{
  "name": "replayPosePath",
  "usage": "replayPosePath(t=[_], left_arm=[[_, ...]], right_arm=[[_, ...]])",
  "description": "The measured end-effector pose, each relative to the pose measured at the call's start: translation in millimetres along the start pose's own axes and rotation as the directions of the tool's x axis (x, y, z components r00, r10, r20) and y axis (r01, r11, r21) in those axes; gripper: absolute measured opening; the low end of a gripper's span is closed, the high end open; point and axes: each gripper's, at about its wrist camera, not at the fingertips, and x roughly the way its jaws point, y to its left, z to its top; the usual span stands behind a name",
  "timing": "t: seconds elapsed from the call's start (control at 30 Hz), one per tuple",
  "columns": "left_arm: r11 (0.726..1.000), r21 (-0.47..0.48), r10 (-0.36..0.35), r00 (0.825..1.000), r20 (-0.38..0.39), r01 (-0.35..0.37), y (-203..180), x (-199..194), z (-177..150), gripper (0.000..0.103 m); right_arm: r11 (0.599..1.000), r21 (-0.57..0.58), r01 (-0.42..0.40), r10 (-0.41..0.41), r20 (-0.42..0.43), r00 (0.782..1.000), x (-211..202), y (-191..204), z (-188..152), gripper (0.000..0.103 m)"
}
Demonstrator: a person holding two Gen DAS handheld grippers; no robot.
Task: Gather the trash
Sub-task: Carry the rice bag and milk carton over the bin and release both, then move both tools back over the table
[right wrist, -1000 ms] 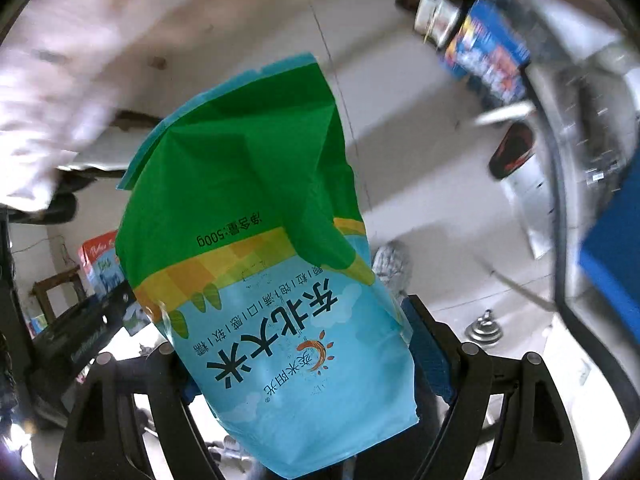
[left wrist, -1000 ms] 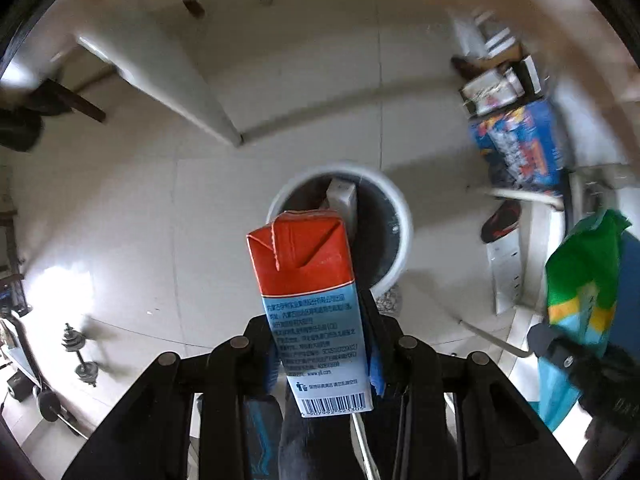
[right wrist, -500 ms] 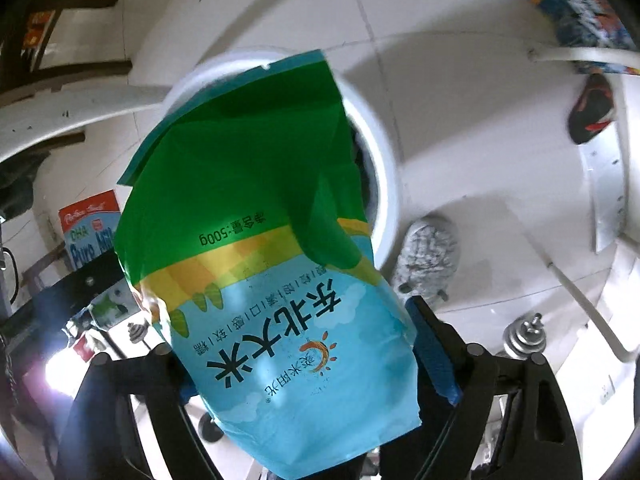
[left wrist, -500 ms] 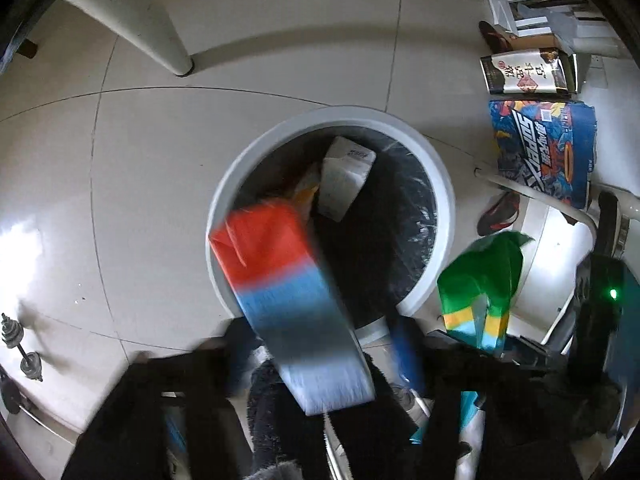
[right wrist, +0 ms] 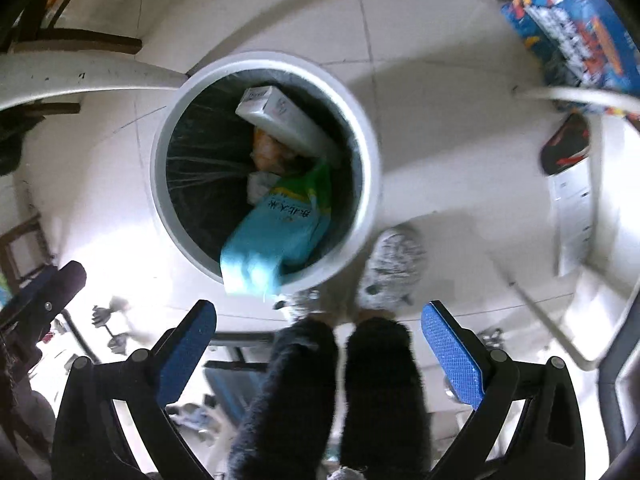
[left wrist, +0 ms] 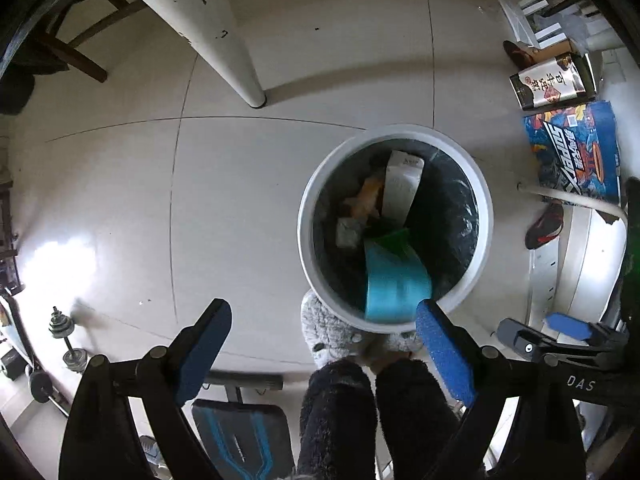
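A round white trash bin point(left wrist: 308, 248) with a black liner stands on the tiled floor below both grippers; it also shows in the right wrist view point(right wrist: 368, 136). The green and blue rice bag point(right wrist: 276, 224) lies in the bin, blurred, its lower end over the near rim; it also shows in the left wrist view point(left wrist: 394, 276). A white carton point(left wrist: 402, 188) and orange scraps point(left wrist: 366, 196) lie in the bin. The red and blue carton is not clearly visible. My left gripper point(left wrist: 324, 320) is open and empty above the bin's near side. My right gripper point(right wrist: 318, 318) is open and empty.
A white table leg point(left wrist: 224, 36) stands beyond the bin. Boxes point(left wrist: 576, 148) and a shoe point(left wrist: 544, 226) lie at the right. Dumbbells point(left wrist: 60, 332) lie at the left. The person's fuzzy slippers point(right wrist: 394, 268) stand beside the bin's near rim.
Both grippers opened over the bin. The red and blue carton left my left gripper and the rice bag left my right gripper; the bag now lies in the bin.
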Motion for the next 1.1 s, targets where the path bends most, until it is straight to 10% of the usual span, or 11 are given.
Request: replayPosePath(t=[0.77,1.1], left_arm=[[0.999,0.011,0.040,0.995,0.091,-0.042,-11,-207,-62,0.094],[0.995,-0.003,0.092,0.948,0.306,-0.096,-40,-337,-3,0.094]], right_arm=[[1.000,0.001,0.024,-0.024,0.152,0.988,-226,34,-92,0.103],[0.994,0.070,-0.082,0.055,0.324,0.945,-398,7,-62,0.103]])
